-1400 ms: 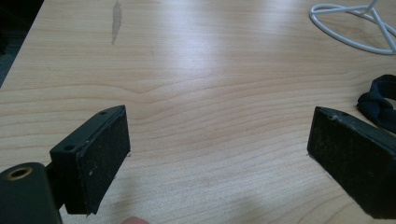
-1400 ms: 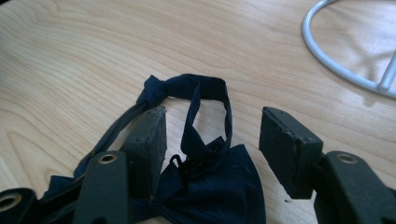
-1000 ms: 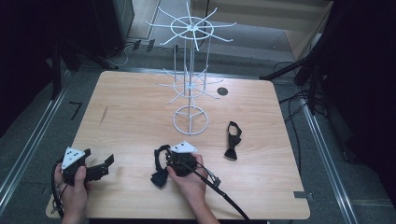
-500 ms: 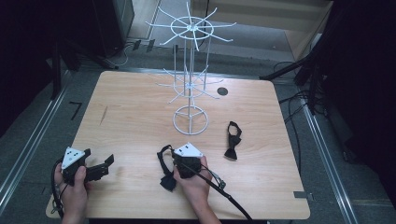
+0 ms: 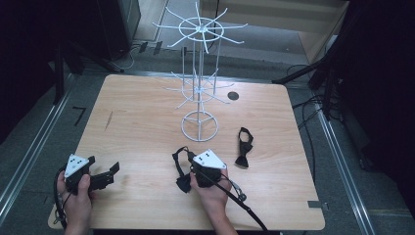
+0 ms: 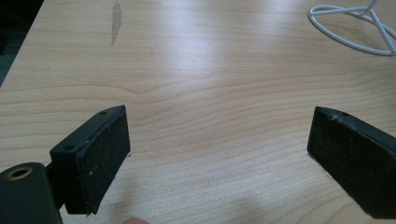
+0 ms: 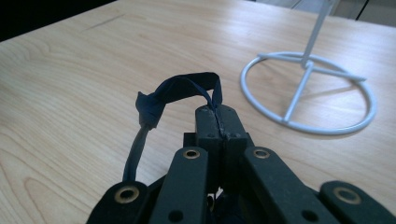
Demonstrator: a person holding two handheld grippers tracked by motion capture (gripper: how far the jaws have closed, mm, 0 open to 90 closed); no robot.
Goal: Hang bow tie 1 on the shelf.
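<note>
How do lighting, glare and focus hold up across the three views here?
High view: the table is evenly lit, its surroundings nearly black, and the white wire rack reads clearly. Left gripper view: a broad soft glare on the wood, with the near pads slightly soft. Right gripper view: the dark strap pinched in the right gripper is sharp, and the linkage at the bottom blurs.

I count two bow ties: one (image 5: 182, 169) pinched in my right gripper (image 5: 188, 161), the other (image 5: 243, 147) lying flat on the table (image 5: 137, 122). One white wire rack (image 5: 199, 88) stands at the middle. Two grippers in all, with my left gripper (image 5: 113, 170) too. One table.
</note>
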